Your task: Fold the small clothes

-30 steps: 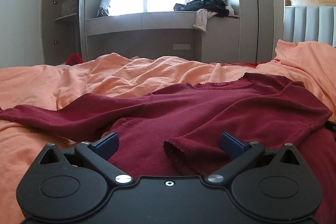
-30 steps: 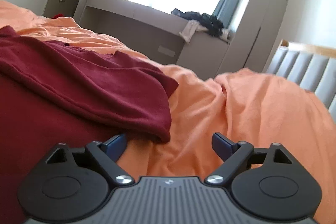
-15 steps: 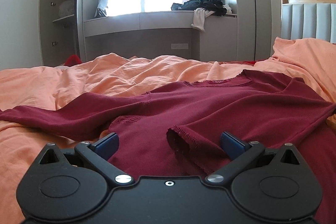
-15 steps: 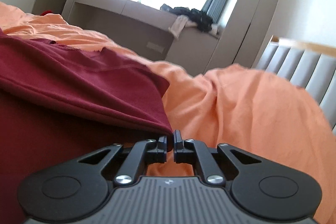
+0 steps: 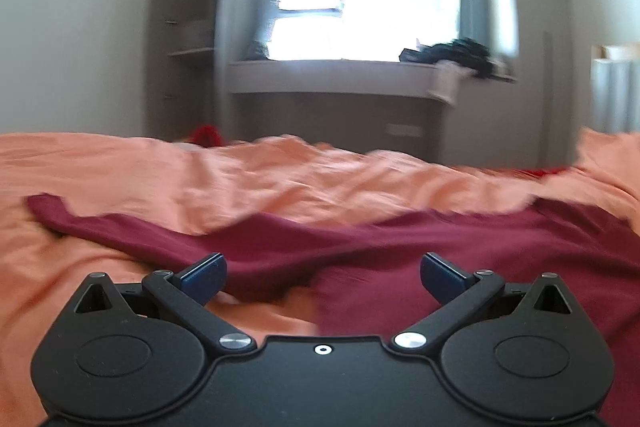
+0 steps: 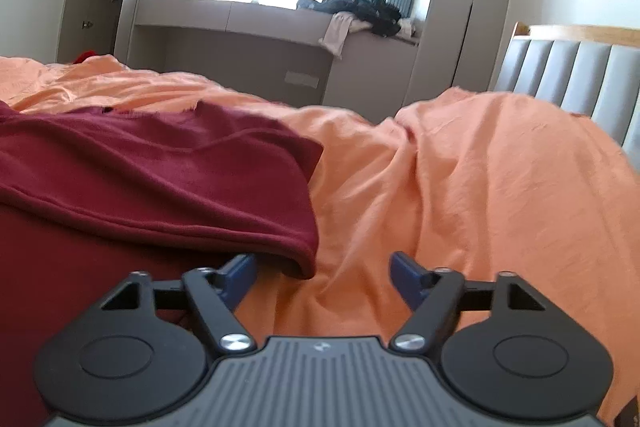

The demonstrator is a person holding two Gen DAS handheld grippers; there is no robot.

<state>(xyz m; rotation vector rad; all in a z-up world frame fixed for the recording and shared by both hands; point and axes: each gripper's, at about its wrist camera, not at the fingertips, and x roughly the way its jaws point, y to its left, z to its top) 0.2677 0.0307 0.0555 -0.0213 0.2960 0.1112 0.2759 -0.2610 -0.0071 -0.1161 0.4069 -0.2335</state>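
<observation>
A dark red long-sleeved top lies spread on the orange bedsheet. In the left wrist view, which is blurred, its left sleeve stretches out to the left. My left gripper is open and empty, low over the top's lower left part. In the right wrist view the top has its right side folded over, with a rounded folded corner. My right gripper is open and empty, with that corner between its fingers near the left fingertip.
The orange sheet bunches up to the right. A grey padded headboard stands at the far right. A window bench holds a pile of dark clothes. An open wardrobe stands beyond the bed.
My right gripper shut on the folded corner half a second ago and has since opened. My left gripper has swung left along the top; it stayed open.
</observation>
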